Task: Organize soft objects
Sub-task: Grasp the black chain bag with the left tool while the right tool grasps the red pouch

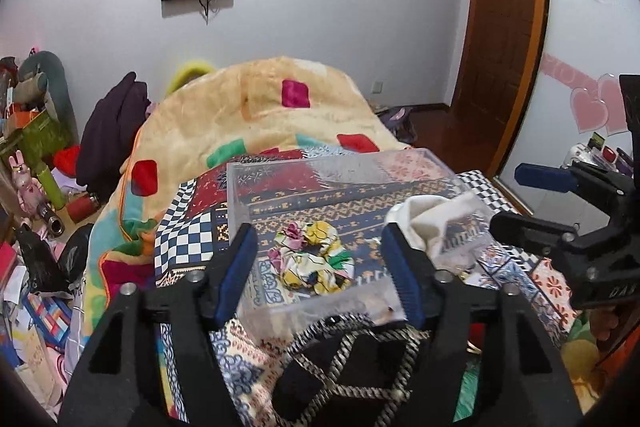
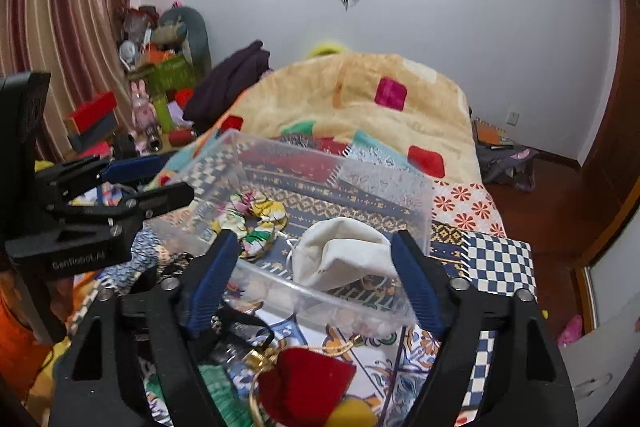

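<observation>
Clear plastic bin (image 1: 240, 187) on patterned bedspread (image 1: 188, 247), ahead of both tongs, top open
Floral scrunchie (image 1: 310, 255) inside bin, between fingers of left gripper (image 1: 324, 259); jaws spread wide, grasping nothing
White cloth pouch (image 2: 344, 255) inside bin against near wall, between fingers of right gripper (image 2: 316, 267); jaws spread wide, nothing gripped
Black-and-white braided cord item (image 1: 348, 351) outside bin, just below left tongs
Red velvet pouch (image 2: 304, 383) outside bin, beneath right tongs
Bin's far half bare
</observation>
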The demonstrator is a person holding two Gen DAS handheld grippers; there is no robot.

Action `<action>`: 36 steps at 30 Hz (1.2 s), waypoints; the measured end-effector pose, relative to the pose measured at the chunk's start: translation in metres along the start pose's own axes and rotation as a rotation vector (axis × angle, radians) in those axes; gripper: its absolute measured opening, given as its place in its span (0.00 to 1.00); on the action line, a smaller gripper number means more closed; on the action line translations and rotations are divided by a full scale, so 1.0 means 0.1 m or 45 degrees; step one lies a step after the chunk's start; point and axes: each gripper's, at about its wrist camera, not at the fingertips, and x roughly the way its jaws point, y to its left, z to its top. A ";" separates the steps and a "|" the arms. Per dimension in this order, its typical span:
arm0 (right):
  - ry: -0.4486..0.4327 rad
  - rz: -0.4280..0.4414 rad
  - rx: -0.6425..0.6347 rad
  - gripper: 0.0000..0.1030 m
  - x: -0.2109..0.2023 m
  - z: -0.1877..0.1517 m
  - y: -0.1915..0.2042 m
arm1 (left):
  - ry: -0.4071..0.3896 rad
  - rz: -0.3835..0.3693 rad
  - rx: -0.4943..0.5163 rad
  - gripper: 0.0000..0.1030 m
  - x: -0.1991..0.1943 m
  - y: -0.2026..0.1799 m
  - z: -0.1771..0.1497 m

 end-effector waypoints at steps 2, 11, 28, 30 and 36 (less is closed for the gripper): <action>-0.008 0.008 0.001 0.80 -0.07 -0.03 0.01 | -0.012 -0.007 -0.006 0.72 -0.07 -0.03 -0.03; 0.075 -0.001 -0.004 0.81 -0.10 -0.42 0.03 | 0.045 -0.069 -0.056 0.75 -0.17 -0.10 -0.33; 0.299 0.071 0.021 0.80 0.31 -0.89 0.05 | 0.210 -0.047 -0.005 0.84 0.21 -0.39 -0.84; 0.315 0.082 0.016 0.80 0.34 -0.90 0.06 | 0.213 -0.064 -0.030 0.84 0.23 -0.35 -0.86; 0.327 0.065 -0.013 0.57 0.36 -0.93 0.09 | 0.206 -0.098 -0.066 0.69 0.21 -0.29 -0.91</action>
